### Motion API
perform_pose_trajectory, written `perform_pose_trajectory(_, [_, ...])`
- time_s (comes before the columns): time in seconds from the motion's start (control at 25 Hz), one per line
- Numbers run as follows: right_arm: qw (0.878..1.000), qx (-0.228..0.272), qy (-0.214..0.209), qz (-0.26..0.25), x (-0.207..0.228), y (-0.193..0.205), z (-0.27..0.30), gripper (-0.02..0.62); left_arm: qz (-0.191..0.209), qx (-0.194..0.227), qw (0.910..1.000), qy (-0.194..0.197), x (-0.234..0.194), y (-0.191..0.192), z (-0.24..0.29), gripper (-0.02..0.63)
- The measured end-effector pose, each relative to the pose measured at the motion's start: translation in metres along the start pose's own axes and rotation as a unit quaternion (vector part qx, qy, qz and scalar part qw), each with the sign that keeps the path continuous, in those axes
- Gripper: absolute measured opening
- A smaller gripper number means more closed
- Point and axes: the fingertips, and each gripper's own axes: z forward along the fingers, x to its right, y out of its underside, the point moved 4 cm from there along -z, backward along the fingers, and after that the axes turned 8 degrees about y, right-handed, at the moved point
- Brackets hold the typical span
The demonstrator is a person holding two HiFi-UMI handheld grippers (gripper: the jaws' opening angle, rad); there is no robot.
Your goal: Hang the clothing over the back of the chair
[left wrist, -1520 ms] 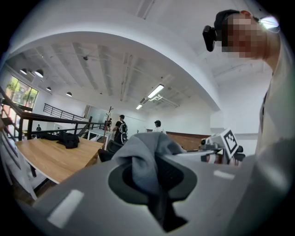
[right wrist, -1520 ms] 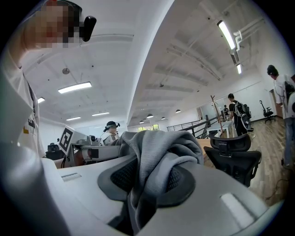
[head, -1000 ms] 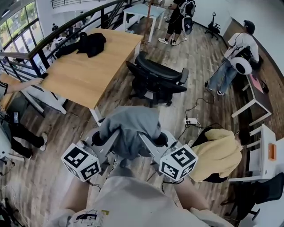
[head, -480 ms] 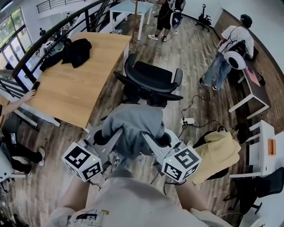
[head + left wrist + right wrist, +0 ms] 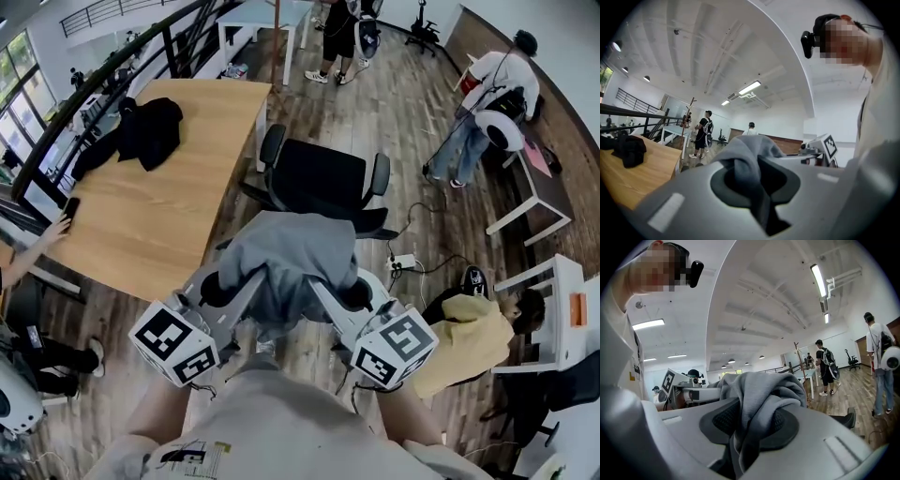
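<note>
A grey garment (image 5: pixel 286 258) hangs bunched between my two grippers, held up in front of the person's body. My left gripper (image 5: pixel 220 286) is shut on the garment's left side, and the cloth (image 5: pixel 750 157) is pinched between its pads (image 5: pixel 726 185). On the garment's right side my right gripper (image 5: pixel 352 292) is shut too, with folds of cloth (image 5: pixel 761 397) squeezed between its pads (image 5: pixel 719 420). The black office chair (image 5: pixel 319 178) stands just beyond the garment with its backrest nearest to me, partly hidden by the cloth.
A long wooden table (image 5: pixel 141 225) with a black garment (image 5: pixel 141 131) on it stands at the left. A seated person in yellow (image 5: pixel 464 337) is close at the right by a white desk (image 5: pixel 553 309). A power strip (image 5: pixel 405 261) and cables lie on the floor. People stand at the back.
Both grippers have carried the grey garment forward toward the black chair, which now sits just beyond the cloth. The grips have not changed.
</note>
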Motion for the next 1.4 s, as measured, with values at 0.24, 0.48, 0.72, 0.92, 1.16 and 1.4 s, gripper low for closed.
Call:
perform_pose_trajectory(0.24, [1.0,0.01,0.018,0.004,0.017,-0.021,0.047,0.101,0.01,0.0,0.9997,0.024,-0.051,-0.022,0.017,0.032])
perform_pose_trajectory(0.48, [0.999,0.01,0.03,0.006,0.029,-0.03,0.07,0.101,0.016,-0.002,0.9988,0.046,-0.078,-0.032,0.03,0.032])
perform_pose_trajectory(0.72, [0.999,0.013,0.029,0.003,0.04,-0.039,0.072,0.101,0.019,0.005,0.9985,0.05,-0.08,-0.039,0.042,0.032])
perform_pose_trajectory(0.92, [1.0,0.014,0.016,0.003,0.05,-0.042,0.064,0.101,0.024,0.006,0.9988,0.042,-0.071,-0.041,0.052,0.032])
perform_pose_trajectory(1.16, [1.0,0.016,0.003,-0.002,0.063,-0.05,0.053,0.101,0.03,0.009,0.9991,0.027,-0.059,-0.046,0.064,0.032])
perform_pose_trajectory(1.4, [1.0,0.014,-0.006,-0.001,0.078,-0.052,0.044,0.101,0.036,0.007,0.9991,0.022,-0.05,-0.047,0.08,0.032])
